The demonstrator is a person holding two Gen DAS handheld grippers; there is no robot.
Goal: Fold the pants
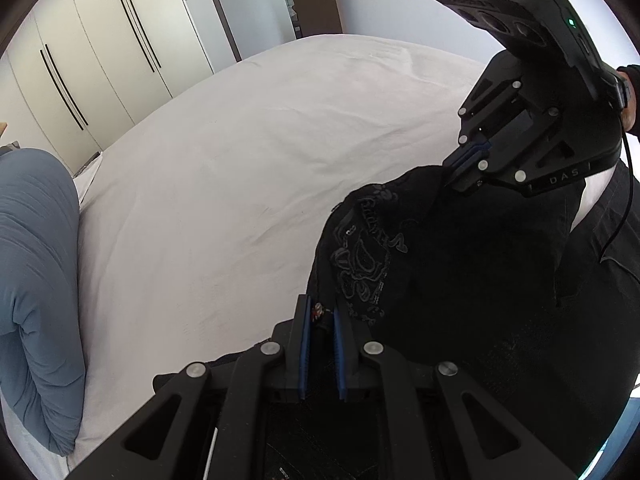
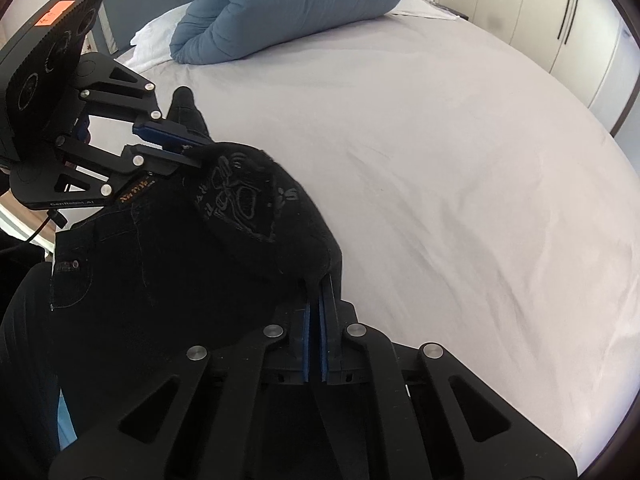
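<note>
Black denim hangs between my two grippers: the pants (image 1: 440, 264) are lifted above the white bed (image 1: 240, 180), their waistband stretched from one hand to the other. My left gripper (image 1: 320, 316) has its blue-padded fingers (image 1: 305, 344) drawn close on an edge of the cloth, with a narrow gap between the pads where the fabric and a small tag sit. My right gripper (image 2: 320, 280) is pinched almost fully together on another part of the waist, the cloth bunched over the tips. From the right wrist view an embroidered back pocket (image 2: 240, 200) faces up between the two grips, and the rest of the pants droops down and to the near left, off the bed's edge; I cannot tell where the legs end. A rolled blue duvet (image 2: 280, 4) lies at the far side of the bed, well apart from the pants. Cream wardrobe doors (image 1: 100, 60) stand beyond the bed.
</note>
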